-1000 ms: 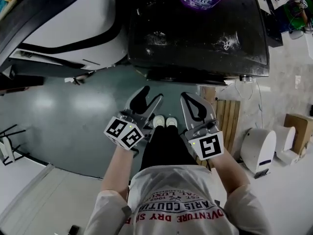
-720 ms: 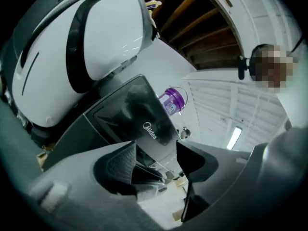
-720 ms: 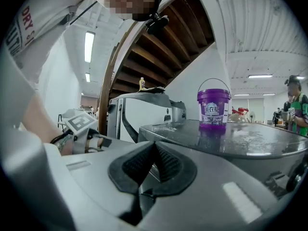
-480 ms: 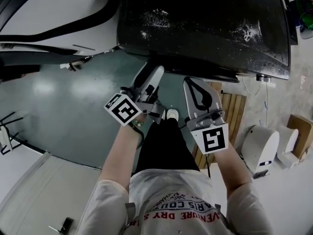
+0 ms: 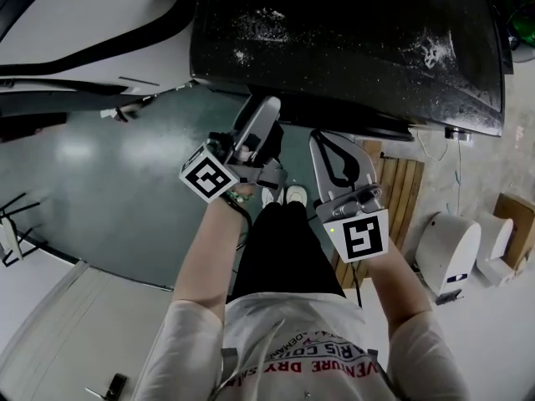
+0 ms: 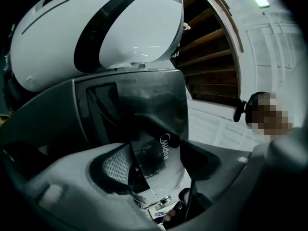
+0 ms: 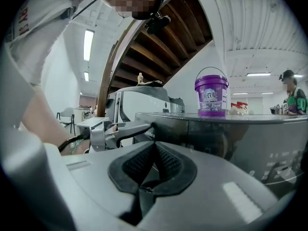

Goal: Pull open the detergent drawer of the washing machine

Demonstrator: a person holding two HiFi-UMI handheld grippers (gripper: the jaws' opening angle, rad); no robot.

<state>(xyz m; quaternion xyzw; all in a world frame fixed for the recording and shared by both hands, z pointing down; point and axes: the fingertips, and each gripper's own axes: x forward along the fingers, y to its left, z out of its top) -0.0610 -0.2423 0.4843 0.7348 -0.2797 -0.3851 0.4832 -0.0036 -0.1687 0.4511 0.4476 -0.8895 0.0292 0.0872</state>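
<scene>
**Left gripper lines up on the washing machine front, drawer not yet gripped**

Left of the washing machine (image 5: pixel 351 48) stands a white appliance (image 5: pixel 92 23) with black bands; it has no part in the task. The person stands in front of the machine, and both tools point toward its front edge.

The left gripper (image 5: pixel 263 115) is turned on its side, close under the machine's front edge. Its jaws are opening and already stand very wide. Only the machine's dark front, with its printed brand name, is seen through the gap, and the pads do not press on anything. In the left gripper view, a dark panel with a sunken grip lies up and to the left of the jaws. I take this to be the detergent drawer (image 6: pixel 103 110), though I cannot be fully sure. From the head view the drawer is hidden under the machine's top.

The right gripper (image 5: pixel 322 140) is just beside the left one, a little farther from the machine. Its pads are pressed together with nothing between them. A purple bucket (image 7: pixel 211 94) stands on the machine's top, at the far side.

In my judgement the step in hand is the approach to the drawer. The next move calls for bringing the wide jaws over the edge of the sunken grip, closing on it, and then pulling straight back from the machine.
</scene>
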